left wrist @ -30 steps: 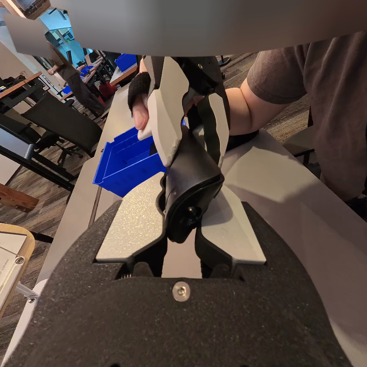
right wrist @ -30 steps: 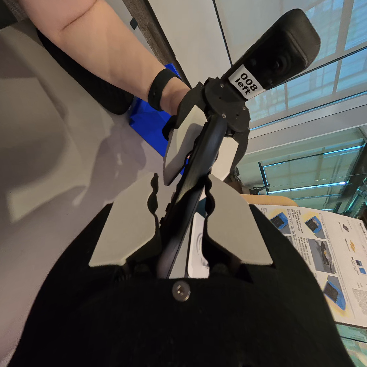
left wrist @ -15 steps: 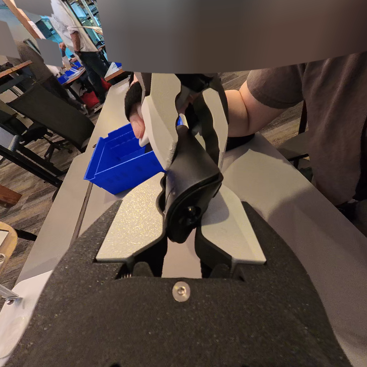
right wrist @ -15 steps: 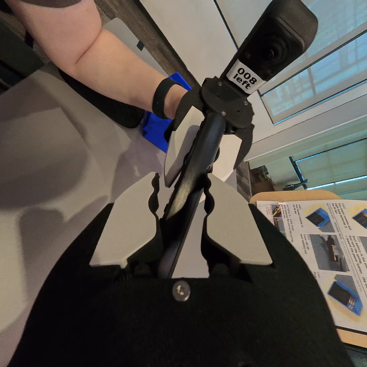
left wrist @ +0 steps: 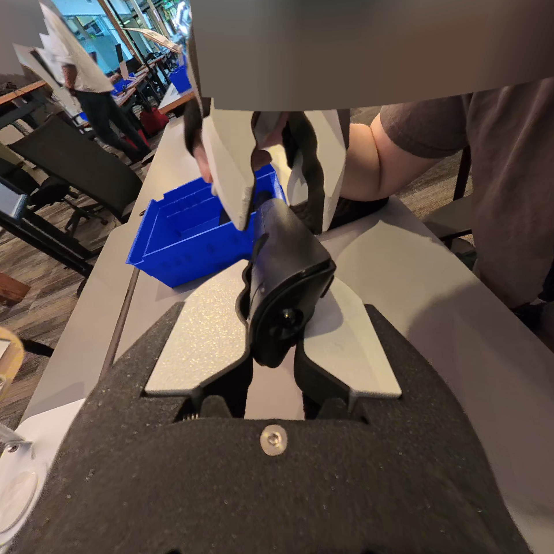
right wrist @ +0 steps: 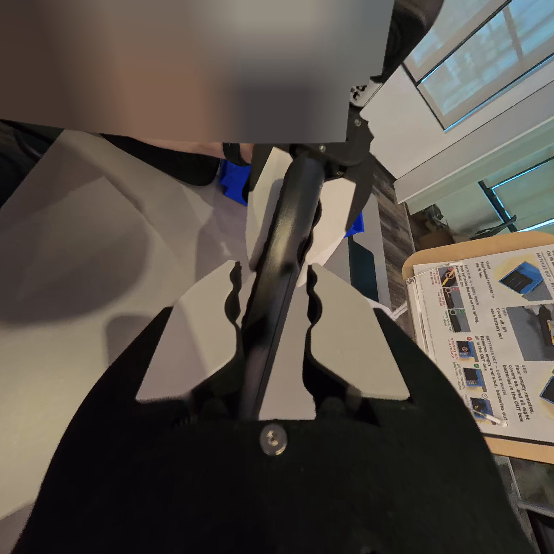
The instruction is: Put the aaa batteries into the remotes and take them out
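- Grey worktop [left wrist: 419,284] stands in an office with chairs and other desks behind it.
- Blue bin [left wrist: 192,251] sits on it, beyond the left hand-held gripper [left wrist: 274,302].
- Black remote [left wrist: 287,287] is held in the air above the worktop, between the two hand-held grippers.
- Left hand-held gripper is clamped on one end of the remote, fingers [left wrist: 204,332] narrow against it.
- Right hand-held gripper [right wrist: 274,296] has its fingers [right wrist: 195,329] standing a little off the remote [right wrist: 284,254]; gaps show on both sides, so it looks loosened.
- Printed instruction sheet [right wrist: 491,329] lies on a wooden board to the right.
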Tool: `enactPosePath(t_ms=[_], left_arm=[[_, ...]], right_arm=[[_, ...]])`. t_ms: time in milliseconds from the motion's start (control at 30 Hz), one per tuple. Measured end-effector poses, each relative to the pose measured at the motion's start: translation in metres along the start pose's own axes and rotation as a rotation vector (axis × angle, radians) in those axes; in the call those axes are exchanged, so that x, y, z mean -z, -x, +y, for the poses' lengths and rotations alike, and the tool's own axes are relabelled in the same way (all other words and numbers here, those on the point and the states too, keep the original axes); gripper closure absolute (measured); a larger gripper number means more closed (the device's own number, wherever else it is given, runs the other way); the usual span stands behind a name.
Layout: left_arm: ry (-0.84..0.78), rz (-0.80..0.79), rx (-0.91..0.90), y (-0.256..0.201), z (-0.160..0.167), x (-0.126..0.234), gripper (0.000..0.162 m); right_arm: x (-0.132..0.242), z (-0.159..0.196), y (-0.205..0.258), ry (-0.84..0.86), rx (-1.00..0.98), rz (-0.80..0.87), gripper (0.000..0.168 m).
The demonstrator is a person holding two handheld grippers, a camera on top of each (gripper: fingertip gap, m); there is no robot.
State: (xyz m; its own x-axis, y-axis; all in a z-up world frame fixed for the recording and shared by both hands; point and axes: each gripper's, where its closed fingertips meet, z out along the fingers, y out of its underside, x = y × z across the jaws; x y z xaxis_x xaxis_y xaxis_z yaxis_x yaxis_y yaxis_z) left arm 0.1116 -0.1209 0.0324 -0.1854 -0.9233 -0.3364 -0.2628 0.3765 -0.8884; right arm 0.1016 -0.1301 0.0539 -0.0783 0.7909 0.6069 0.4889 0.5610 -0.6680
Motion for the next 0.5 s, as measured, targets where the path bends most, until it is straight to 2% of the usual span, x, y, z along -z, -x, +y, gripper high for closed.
enactPosePath(t_ms=[133, 200, 500], left_arm=[[0.014, 0.013, -0.005, -0.003, 0.002, -0.006, 0.134], [0.011, -0.004, -0.006, 0.000, 0.002, -0.006, 0.134], [0.051, -0.010, -0.077, -0.007, -0.002, -0.007, 0.134]], right_arm=[[-0.005, -0.002, 0.005, -0.005, 0.034, -0.015, 0.126], [-0.006, -0.003, 0.005, -0.011, 0.060, 0.001, 0.135], [-0.005, -0.004, 0.012, -0.032, 0.102, -0.023, 0.137]])
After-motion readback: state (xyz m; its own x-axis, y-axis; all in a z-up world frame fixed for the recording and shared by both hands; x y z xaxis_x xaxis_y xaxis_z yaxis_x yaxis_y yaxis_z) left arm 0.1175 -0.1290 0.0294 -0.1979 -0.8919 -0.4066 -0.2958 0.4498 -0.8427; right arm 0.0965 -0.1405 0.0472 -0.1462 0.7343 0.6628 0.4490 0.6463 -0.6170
